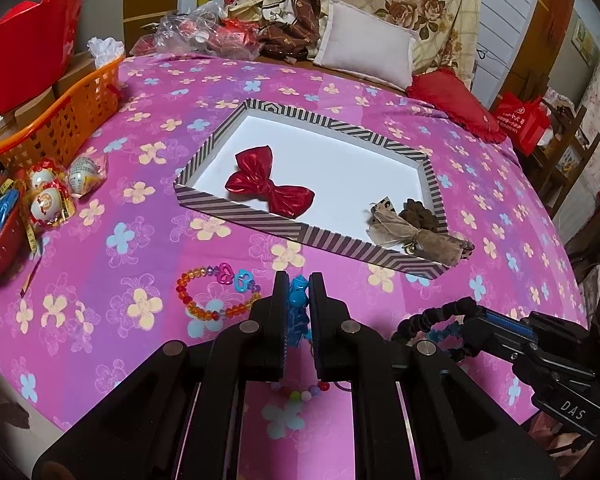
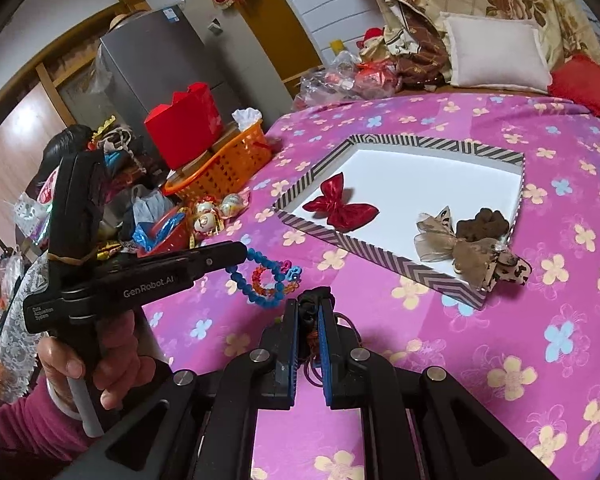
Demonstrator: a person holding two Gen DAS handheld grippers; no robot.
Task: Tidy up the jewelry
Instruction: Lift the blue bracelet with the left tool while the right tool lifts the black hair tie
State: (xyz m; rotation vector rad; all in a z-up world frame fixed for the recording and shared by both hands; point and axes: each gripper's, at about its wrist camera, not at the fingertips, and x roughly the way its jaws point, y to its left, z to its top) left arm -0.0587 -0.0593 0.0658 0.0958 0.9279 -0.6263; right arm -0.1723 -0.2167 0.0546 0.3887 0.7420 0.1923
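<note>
A striped shallow box [image 1: 236, 210] [image 2: 364, 246] lies on the pink floral cloth. It holds a red bow [image 1: 270, 187] [image 2: 340, 205], a beige bow [image 1: 404, 232] [image 2: 456, 248] and a brown scrunchie [image 1: 422, 214] [image 2: 488, 224]. My left gripper [image 1: 298, 300] [image 2: 240, 256] is shut on a blue bead bracelet [image 1: 298, 304] [image 2: 256, 280], held above the cloth near the box's front edge. My right gripper [image 2: 312, 308] [image 1: 466, 320] is shut on a black hair tie [image 2: 312, 304] [image 1: 428, 320]. An orange bead bracelet [image 1: 216, 292] [image 2: 272, 280] lies on the cloth left of the left gripper. A pastel bead bracelet [image 1: 300, 392] lies under the left gripper.
An orange basket [image 1: 56, 120] [image 2: 228, 160] with a red box [image 1: 32, 44] stands at the left edge. Wrapped eggs [image 1: 48, 196] and a red bowl [image 1: 0, 236] lie near it. Pillows [image 1: 364, 48] and plastic bags [image 1: 196, 32] sit behind.
</note>
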